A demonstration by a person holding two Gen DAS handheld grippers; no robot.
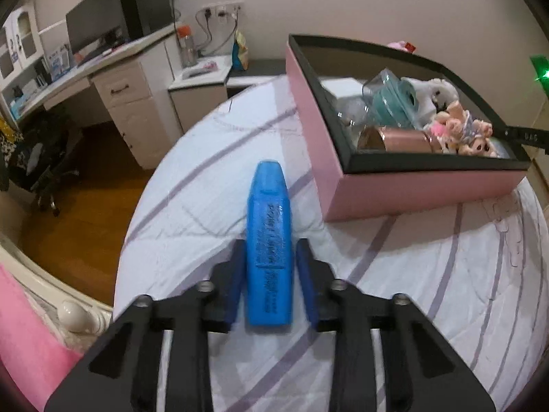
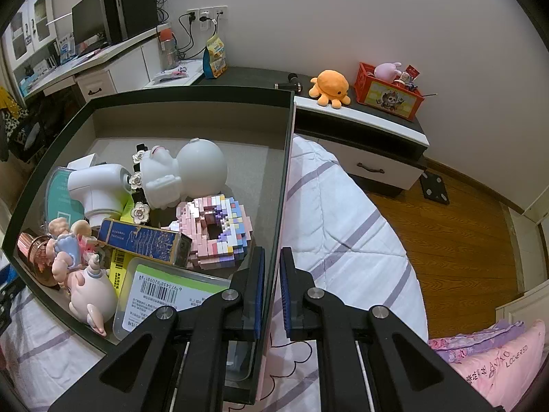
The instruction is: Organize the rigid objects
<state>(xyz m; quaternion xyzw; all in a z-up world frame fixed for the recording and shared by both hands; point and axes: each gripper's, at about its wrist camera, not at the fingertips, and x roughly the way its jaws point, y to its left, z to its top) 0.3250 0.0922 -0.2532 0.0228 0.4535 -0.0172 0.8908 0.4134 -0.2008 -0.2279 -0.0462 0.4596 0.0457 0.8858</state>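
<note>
The left gripper [image 1: 269,274] straddles a blue marker [image 1: 269,240] lying on the striped quilt [image 1: 411,274]; its jaws are spread a little, with a sliver of gap on each side, so the pads [image 1: 236,285] do not press it. The marker's cap points to 12 o'clock. The pink box [image 1: 377,189] sits at 2 o'clock, well apart. The right gripper [image 2: 272,288] pinches the box's right wall [image 2: 284,178], jaws pressed on it. Inside lie toys: a brick donut [image 2: 216,230] and a white figure [image 2: 185,171].
</note>
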